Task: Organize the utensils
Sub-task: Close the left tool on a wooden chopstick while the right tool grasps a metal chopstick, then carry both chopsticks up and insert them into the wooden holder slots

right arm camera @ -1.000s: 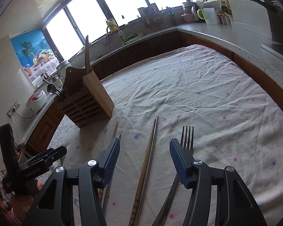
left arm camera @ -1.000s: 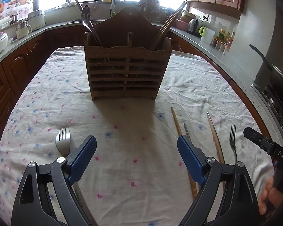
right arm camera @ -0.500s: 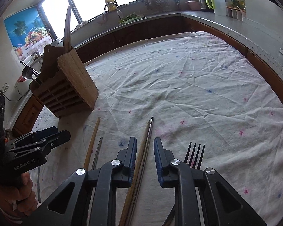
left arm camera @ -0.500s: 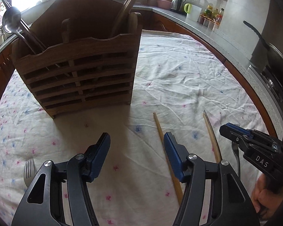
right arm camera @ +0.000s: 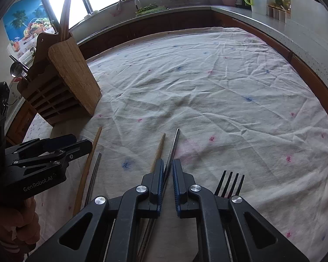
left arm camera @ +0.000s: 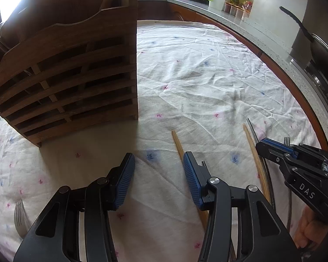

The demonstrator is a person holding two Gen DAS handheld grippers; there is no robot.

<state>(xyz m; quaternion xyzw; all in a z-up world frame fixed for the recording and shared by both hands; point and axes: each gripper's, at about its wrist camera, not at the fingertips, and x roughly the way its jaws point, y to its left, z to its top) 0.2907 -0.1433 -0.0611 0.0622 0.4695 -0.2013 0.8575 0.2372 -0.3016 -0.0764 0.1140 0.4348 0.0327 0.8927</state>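
We see right gripper [right arm camera: 168, 170] clamped on thin steel chopstick [right arm camera: 174, 143], its long axis running away toward the cloth | left gripper [left arm camera: 157, 170] closing on nothing, beside wooden chopstick [left arm camera: 178, 143] | slatted wooden utensil holder [right arm camera: 61, 83] far left

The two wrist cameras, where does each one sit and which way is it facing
Left wrist: on the left gripper, angled down at the tablecloth beside the wooden utensil holder; its closing jaws have nothing between them.
Right wrist: on the right gripper, angled down, shut on a metal chopstick; a hand shows.
Shared: holder, tablecloth, each other's gripper.
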